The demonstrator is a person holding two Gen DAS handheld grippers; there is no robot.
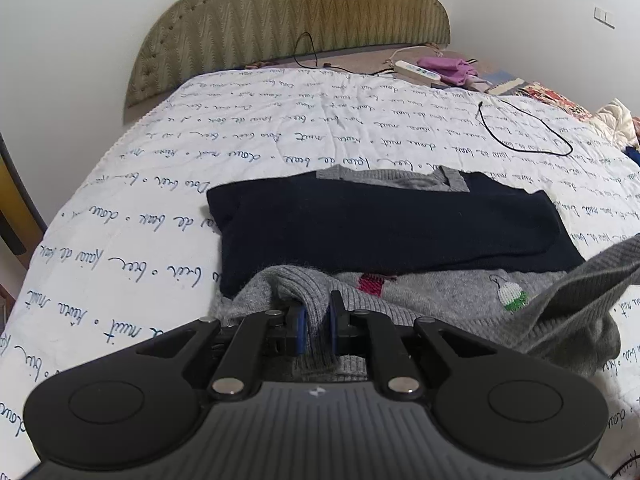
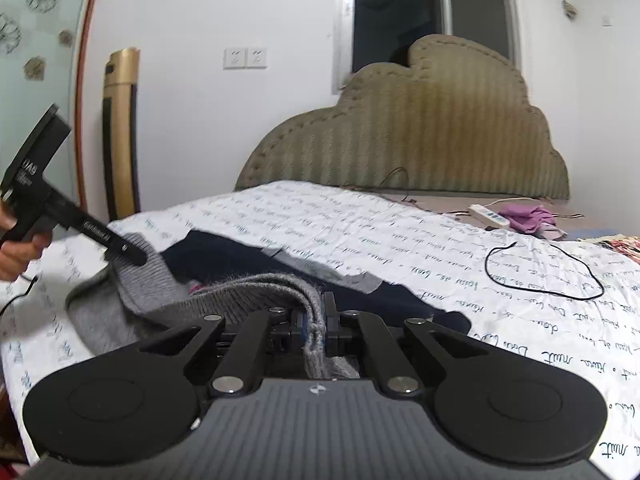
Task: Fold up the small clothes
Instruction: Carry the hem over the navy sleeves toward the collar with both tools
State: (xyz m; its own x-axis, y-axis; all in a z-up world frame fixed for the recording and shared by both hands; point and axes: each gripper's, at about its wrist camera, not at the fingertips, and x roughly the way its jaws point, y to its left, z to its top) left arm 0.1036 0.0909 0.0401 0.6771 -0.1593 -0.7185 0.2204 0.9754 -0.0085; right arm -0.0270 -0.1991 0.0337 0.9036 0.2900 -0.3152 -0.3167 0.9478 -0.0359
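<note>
A: Tongs status? Left tongs (image 1: 318, 312) clamped on the ribbed grey hem of the sweater (image 1: 440, 296).

B: Same on the right: right tongs (image 2: 318, 312) pinched tight on a bunched grey knit edge, lifted off the bed (image 2: 280, 216).

A: Sweater location?

B: On the script-print quilt, near edge. Navy part (image 1: 380, 224) lies flat beyond the grey.

A: Other stuff?

B: Black cord loop (image 1: 532, 128) on the quilt, well apart. Power strip (image 1: 416, 70) by the headboard (image 1: 300, 20).
</note>
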